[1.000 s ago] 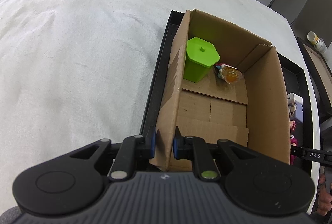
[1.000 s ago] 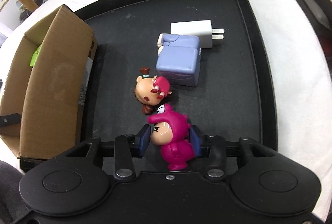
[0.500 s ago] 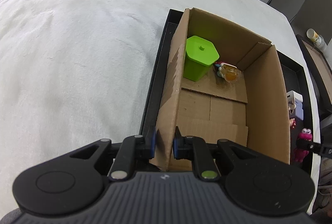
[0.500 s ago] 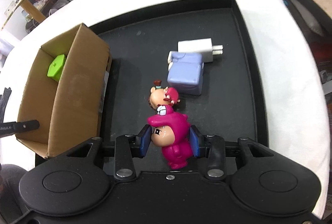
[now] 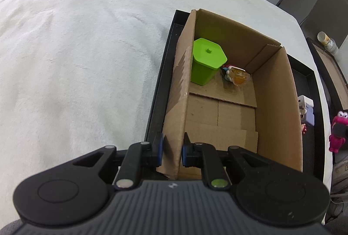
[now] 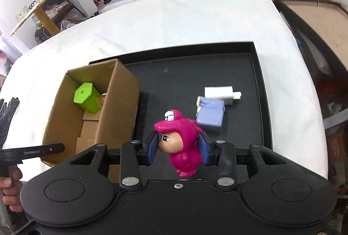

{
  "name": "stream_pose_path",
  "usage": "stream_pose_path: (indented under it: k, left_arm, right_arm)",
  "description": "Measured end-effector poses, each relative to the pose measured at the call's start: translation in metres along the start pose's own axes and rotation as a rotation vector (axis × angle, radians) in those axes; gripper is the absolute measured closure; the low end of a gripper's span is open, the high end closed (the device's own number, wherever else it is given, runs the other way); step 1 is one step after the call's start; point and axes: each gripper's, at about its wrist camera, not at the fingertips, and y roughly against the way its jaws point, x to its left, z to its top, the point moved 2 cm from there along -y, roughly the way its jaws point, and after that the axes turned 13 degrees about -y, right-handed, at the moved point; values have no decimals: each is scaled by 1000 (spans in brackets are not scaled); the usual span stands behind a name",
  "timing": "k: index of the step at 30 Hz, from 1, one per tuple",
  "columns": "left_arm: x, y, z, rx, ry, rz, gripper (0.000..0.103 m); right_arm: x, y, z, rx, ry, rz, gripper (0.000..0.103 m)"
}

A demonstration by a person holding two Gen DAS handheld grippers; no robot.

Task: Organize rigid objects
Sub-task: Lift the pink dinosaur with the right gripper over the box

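Right wrist view: you are holding the pink figure (image 6: 182, 143) in the right gripper (image 6: 178, 149) above the tray (image 6: 258, 74), while your left gripper (image 5: 171, 149) is pinching the box (image 5: 176, 104) wall, steadying it for the drop

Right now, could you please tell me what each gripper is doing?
Left gripper: shut on the cardboard box wall.
Right gripper: shut on the pink figurine.

A tray (image 6: 264, 104) is lying on the worktop (image 6: 195, 22). A cardboard box (image 6: 121, 104) is sitting at the tray's left side, holding a lidded container (image 5: 206, 61) with a small toy (image 5: 237, 76) beside it (both at its far end). To the box's right, a charger (image 6: 219, 92) and a block-shaped toy (image 6: 211, 115) are lying on the tray, touching.
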Motion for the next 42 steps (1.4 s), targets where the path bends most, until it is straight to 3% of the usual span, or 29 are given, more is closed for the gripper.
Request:
stream_pose_path:
  k: [24, 33, 42]
  left_arm:
    - [4, 0, -3, -18, 13, -50, 87]
    - [7, 0, -1, -16, 10, -67, 86]
    - [9, -1, -4, -15, 10, -113, 85]
  right_arm:
    - [81, 12, 12, -48, 75, 3, 64]
    - [122, 0, 13, -35, 102, 58, 64]
    - [167, -28, 6, 16, 166, 45, 64]
